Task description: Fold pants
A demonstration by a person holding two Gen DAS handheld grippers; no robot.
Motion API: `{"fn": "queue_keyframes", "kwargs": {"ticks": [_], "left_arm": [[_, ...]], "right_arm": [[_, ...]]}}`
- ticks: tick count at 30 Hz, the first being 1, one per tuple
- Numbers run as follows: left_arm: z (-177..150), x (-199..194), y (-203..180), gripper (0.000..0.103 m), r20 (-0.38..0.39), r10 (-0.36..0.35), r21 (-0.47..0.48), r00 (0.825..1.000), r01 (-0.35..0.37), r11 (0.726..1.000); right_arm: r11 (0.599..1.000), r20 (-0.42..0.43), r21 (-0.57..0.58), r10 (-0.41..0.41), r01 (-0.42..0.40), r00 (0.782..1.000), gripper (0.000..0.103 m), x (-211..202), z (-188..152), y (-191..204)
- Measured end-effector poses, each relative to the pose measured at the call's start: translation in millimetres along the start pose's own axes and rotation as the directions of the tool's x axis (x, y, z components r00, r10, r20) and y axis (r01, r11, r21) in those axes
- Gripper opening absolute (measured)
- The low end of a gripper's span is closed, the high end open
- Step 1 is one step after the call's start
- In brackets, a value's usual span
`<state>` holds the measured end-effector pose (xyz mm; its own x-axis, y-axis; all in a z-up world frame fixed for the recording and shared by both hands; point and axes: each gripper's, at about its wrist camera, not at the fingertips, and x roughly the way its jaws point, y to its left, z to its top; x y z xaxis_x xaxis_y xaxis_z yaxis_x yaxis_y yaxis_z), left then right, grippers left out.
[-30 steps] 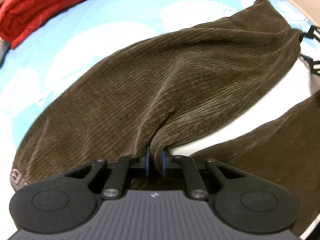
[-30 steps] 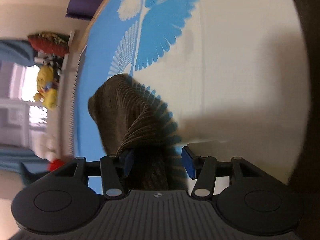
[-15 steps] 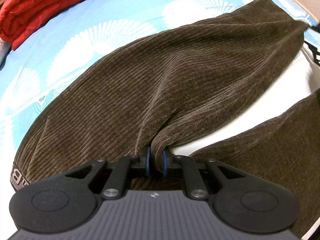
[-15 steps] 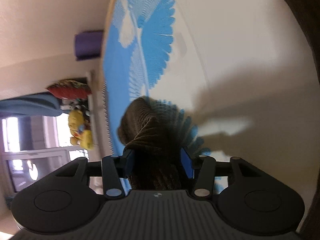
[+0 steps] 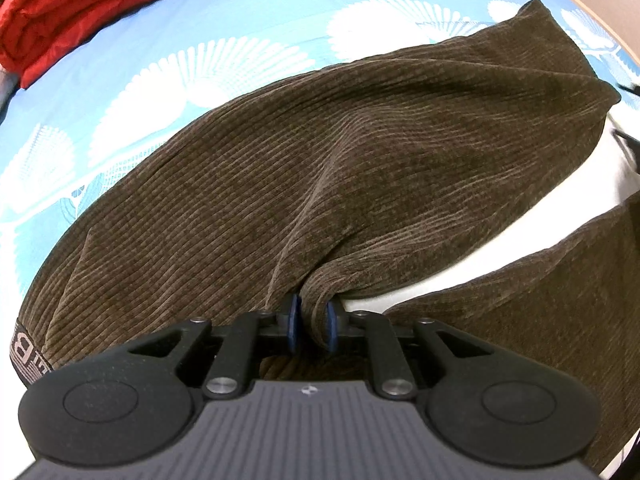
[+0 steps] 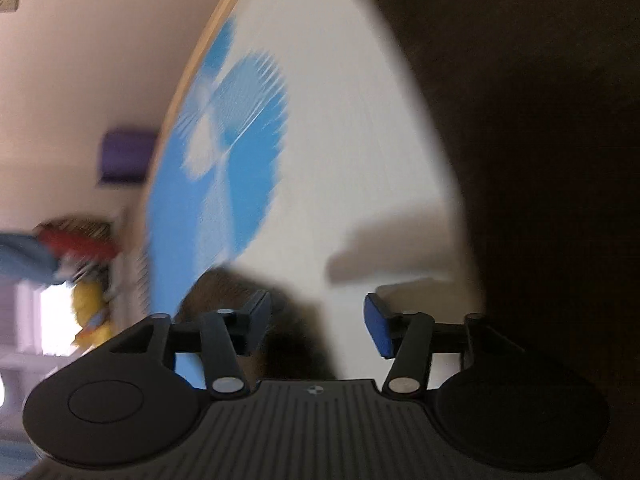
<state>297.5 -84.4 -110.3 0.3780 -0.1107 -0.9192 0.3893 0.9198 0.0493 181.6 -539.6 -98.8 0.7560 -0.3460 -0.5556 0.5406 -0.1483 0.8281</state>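
Observation:
Brown corduroy pants (image 5: pixel 320 168) lie across a blue and white patterned sheet (image 5: pixel 168 60). One leg stretches to the far right, the other lies at the lower right (image 5: pixel 540 300). My left gripper (image 5: pixel 313 322) is shut on a pinched fold of the fabric near the crotch. In the blurred right wrist view my right gripper (image 6: pixel 316 326) is open, with a brown leg end (image 6: pixel 224 296) lying under and beside its left finger. More dark pants fabric (image 6: pixel 540 160) fills the right side.
A folded red blanket (image 5: pixel 80 12) lies at the far left of the bed. The bed's wooden edge (image 6: pixel 192 80) runs beside a wall, with a purple object (image 6: pixel 126 156) and toys (image 6: pixel 88 312) beyond it.
My right gripper has opened wide and let go of the leg end it was closing around; its view swung and blurred. My left gripper keeps its hold, with little movement.

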Motion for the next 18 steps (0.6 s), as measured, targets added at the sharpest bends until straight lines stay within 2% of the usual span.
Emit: {"fn": "queue_keyframes", "kwargs": {"ticks": [1,3,8,10,11,13,14,15,16,17,18], "left_arm": [[0,0,-1,0.018,0.001,0.002,0.006,1.000,-0.002,1.000],[-1,0,-3,0.018,0.005,0.008,0.020,1.000,-0.008,1.000],[-2,3,-1,0.018,0.005,-0.003,0.019,1.000,0.003,1.000],[-3,4,-2,0.018,0.005,-0.005,0.025,1.000,0.004,1.000],[-3,4,-2,0.018,0.004,-0.003,0.031,1.000,0.003,1.000],[-4,6,-3,0.019,0.004,-0.005,0.043,1.000,0.005,0.999],[-5,6,-3,0.019,0.003,-0.006,0.044,1.000,0.006,0.999],[-4,7,-3,0.019,0.002,-0.005,0.044,1.000,0.005,0.999],[-4,7,-2,0.019,0.000,-0.002,0.042,1.000,0.002,0.999],[-4,7,-2,0.019,-0.001,-0.005,0.039,1.000,0.005,0.999],[-3,7,-2,0.019,-0.002,-0.007,0.035,1.000,0.007,0.999]], "right_arm": [[1.000,-0.050,-0.018,0.005,-0.006,0.999,0.064,11,1,2],[0.998,-0.116,-0.012,0.063,-0.065,0.991,0.065,27,4,4],[0.992,-0.156,-0.027,0.117,-0.123,0.981,0.065,50,21,10],[0.990,-0.163,-0.037,0.126,-0.134,0.978,0.052,55,21,12],[0.988,-0.166,-0.062,0.130,-0.142,0.978,0.030,55,22,15],[0.972,-0.133,-0.175,0.131,-0.154,0.982,0.024,47,21,36],[0.952,-0.104,-0.255,0.145,-0.167,0.984,0.021,39,18,53],[0.901,-0.057,-0.387,0.189,-0.196,0.980,0.017,21,12,78],[0.826,-0.001,-0.526,0.239,-0.204,0.971,0.011,1,3,100],[0.705,0.078,-0.688,0.306,-0.171,0.949,0.000,-23,-10,122],[0.592,0.164,-0.802,0.354,-0.084,0.921,0.000,-42,-25,136]]}}
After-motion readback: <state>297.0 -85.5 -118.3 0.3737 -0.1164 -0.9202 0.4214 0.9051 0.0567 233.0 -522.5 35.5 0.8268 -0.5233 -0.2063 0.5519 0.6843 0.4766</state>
